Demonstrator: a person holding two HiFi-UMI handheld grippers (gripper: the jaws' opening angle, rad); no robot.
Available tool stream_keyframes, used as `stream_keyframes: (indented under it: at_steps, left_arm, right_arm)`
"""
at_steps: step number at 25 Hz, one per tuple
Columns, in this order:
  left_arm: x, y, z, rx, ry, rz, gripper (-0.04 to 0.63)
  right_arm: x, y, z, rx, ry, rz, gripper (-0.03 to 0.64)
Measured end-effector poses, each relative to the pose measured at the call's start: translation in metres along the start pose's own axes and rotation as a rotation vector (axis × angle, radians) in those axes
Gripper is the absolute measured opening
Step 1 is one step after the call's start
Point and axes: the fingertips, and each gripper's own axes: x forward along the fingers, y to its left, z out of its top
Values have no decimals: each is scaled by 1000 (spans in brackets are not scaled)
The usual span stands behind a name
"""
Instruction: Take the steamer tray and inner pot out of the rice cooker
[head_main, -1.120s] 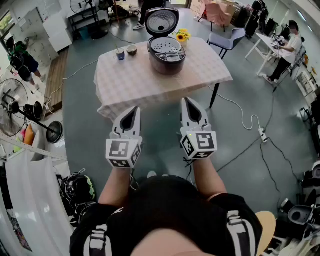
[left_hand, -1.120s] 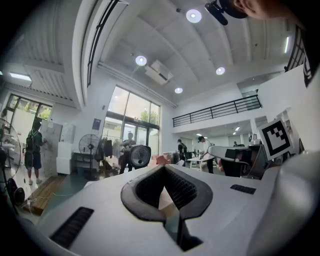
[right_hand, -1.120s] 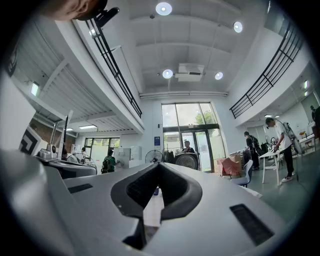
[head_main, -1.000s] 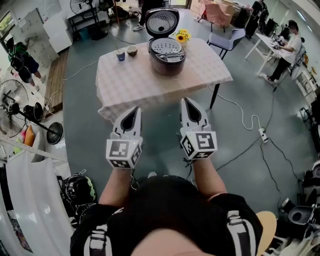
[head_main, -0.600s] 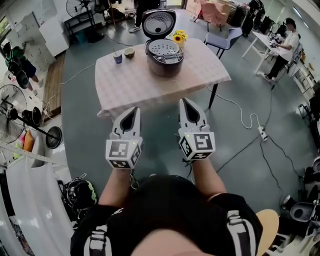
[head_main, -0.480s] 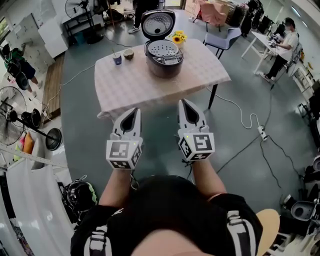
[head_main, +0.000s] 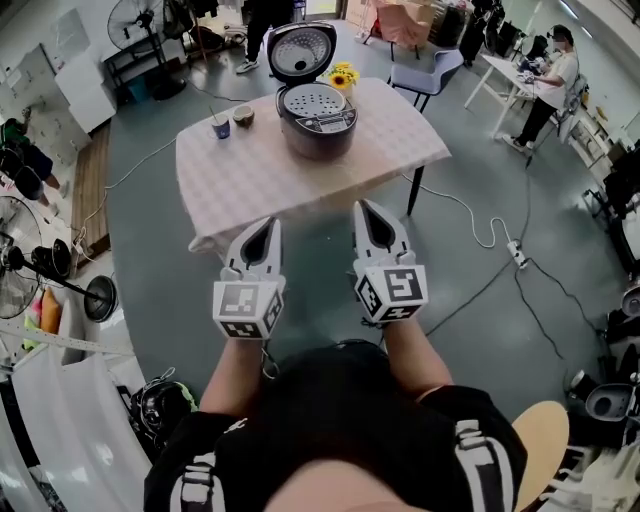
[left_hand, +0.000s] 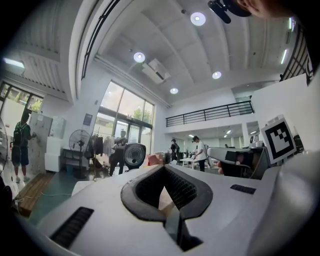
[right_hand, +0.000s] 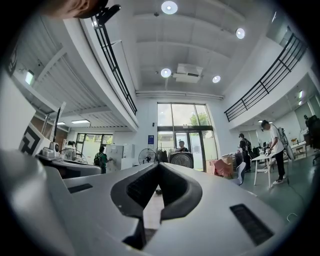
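Observation:
A dark rice cooker (head_main: 317, 128) stands on the far part of a table (head_main: 290, 170) with a pale checked cloth. Its lid (head_main: 303, 52) is swung up, and the perforated steamer tray (head_main: 311, 99) lies in its mouth. The inner pot is hidden under the tray. My left gripper (head_main: 264, 225) and right gripper (head_main: 364, 209) are held side by side short of the table's near edge, both shut and empty, pointing level toward the table. In the left gripper view the raised lid (left_hand: 134, 154) shows beyond the shut left gripper (left_hand: 163, 166). The right gripper (right_hand: 158, 164) shows its tips meeting.
A blue cup (head_main: 221, 126) and a small bowl (head_main: 243, 116) sit at the table's far left. Yellow flowers (head_main: 343, 77) stand behind the cooker, a chair (head_main: 426, 76) beyond the table. A cable (head_main: 470, 228) and power strip (head_main: 517, 252) lie on the floor at the right. A person (head_main: 548, 70) stands at a far desk.
The table and cooker have drawn nearer and shifted left in the head view as I step toward them. Both grippers have stayed shut and side by side.

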Motion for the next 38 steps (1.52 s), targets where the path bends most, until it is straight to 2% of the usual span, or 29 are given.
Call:
stream_keyframes:
  at_steps: [12,22,28,32,38]
  left_arm:
    - [8,25,-2,9,-7,-10,3]
    - [43,52,-2,44,-32,31,3]
    - [112,74,-15,51,-3,64,3]
    - [178,99,-19,42,26,101,3]
    - [281,133,-6,50,59,143,3]
  right_arm:
    - [20,1,-3,4,-15,-29,0]
    - [69,-18,-2,-1,-72,6,0]
    - [131,-62,-28,26,-55,19,0]
    - [195,-101,-45,65,-34,33,0]
    - [297,-162,-47,100,-28,64,0]
